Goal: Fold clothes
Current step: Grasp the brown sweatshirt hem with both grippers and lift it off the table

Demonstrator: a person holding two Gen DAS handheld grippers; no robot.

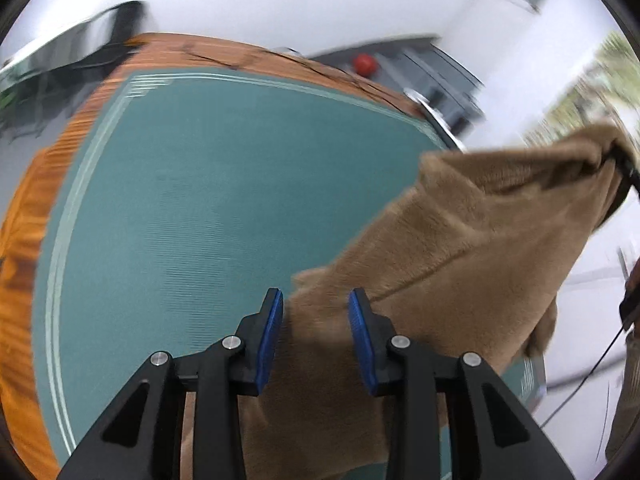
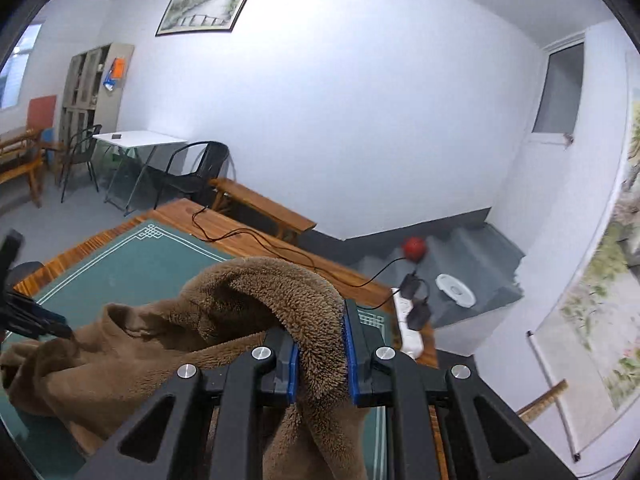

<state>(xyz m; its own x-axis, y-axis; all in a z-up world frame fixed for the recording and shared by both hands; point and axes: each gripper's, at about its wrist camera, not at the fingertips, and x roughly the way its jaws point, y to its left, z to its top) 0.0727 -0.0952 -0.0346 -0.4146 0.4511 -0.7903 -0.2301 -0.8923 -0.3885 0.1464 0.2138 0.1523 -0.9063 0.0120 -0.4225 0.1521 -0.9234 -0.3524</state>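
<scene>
Currently my right gripper is clamped on a thick fold of the brown fleece garment, pile bulging up between the blue pads. My left gripper is parted wide, nothing pinched, with the fleece lying under and between its fingers. Garment is lifted at the right-hand end and drapes down onto the green mat on the wooden table. Black cable runs across the table's far edge to a white power strip.
</scene>
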